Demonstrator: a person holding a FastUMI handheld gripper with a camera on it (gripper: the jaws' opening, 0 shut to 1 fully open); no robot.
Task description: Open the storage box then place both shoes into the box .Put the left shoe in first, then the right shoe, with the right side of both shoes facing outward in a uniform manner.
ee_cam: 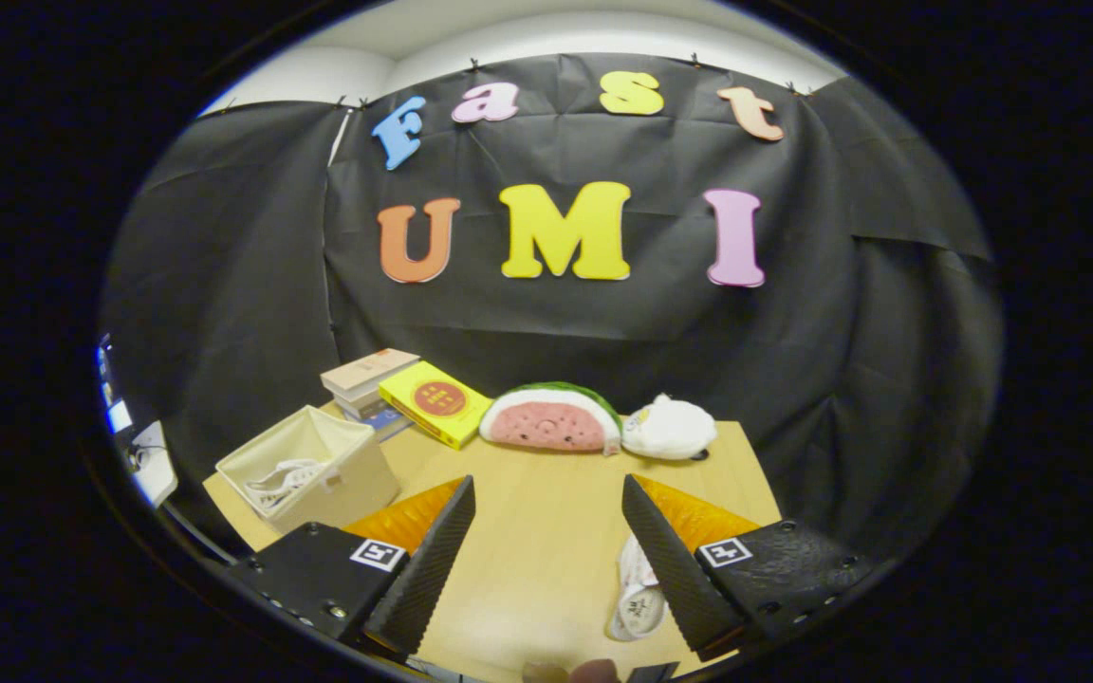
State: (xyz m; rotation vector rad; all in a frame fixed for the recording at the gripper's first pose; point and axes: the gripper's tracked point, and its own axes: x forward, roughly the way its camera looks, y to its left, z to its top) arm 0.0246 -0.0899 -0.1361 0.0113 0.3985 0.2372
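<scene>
A cream fabric storage box [319, 465] stands open on the wooden table [546, 531], beyond and beside my left finger. Inside it lies a white shoe [279, 479]. A second white shoe [639, 588] lies on the table close under my right finger, partly hidden by it. My gripper [548, 498] hangs above the table with its fingers wide apart and nothing between them.
At the back of the table sit a stack of books [366, 379], a yellow box [435, 403], a watermelon-slice plush [551, 417] and a white plush [668, 429]. Black cloth walls the booth behind and at the sides.
</scene>
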